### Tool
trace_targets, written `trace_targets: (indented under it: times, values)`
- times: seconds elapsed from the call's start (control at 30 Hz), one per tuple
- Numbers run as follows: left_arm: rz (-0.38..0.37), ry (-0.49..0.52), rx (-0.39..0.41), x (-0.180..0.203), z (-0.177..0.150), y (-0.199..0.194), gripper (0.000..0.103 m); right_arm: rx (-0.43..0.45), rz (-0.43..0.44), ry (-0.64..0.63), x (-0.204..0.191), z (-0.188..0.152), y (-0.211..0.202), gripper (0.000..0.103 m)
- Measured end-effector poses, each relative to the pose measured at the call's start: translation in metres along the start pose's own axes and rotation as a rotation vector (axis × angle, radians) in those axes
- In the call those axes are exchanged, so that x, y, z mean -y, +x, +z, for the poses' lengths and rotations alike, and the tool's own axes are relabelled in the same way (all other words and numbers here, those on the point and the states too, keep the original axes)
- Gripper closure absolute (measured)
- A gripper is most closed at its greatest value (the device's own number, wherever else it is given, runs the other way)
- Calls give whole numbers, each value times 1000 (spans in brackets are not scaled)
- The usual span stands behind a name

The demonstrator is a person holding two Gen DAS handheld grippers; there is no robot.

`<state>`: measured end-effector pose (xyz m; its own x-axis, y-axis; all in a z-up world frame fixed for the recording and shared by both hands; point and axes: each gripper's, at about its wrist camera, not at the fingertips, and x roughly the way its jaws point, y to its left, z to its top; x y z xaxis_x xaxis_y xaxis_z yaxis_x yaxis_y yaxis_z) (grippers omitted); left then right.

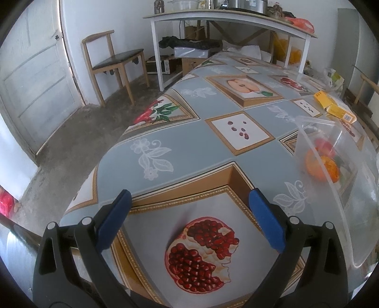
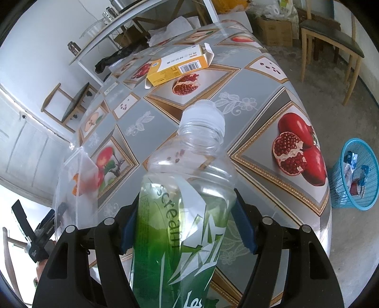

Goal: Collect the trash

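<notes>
My right gripper is shut on a clear plastic bottle with a green label and a white cap, tilted away from me above the table. My left gripper is open over a printed pomegranate on the tablecloth, with nothing between its blue fingers. An opened yellow carton lies further back on the table, also seen in the left wrist view as the carton. A clear plastic container holding orange peel and something red stands to the right of the left gripper.
A blue mesh basket with scraps stands on the floor past the table's right edge. Wooden chairs flank the table. A white shelf table with pots is at the back, with boxes under it.
</notes>
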<state>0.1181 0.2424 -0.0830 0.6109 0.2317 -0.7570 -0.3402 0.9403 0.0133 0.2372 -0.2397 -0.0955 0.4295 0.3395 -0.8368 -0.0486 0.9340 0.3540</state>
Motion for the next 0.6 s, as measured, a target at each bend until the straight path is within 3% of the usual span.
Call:
trace_targets:
  times: [0.37, 0.5, 0.6]
  values:
    - [8, 14, -27, -1, 4, -5, 7, 5, 10, -5, 1, 0, 0, 35]
    - [-116, -48, 129, -9, 13, -46, 7, 7, 14, -8, 0, 0, 1, 35]
    - [-307, -16, 220, 1, 26, -81, 8, 8, 19, -8, 1, 0, 1, 35]
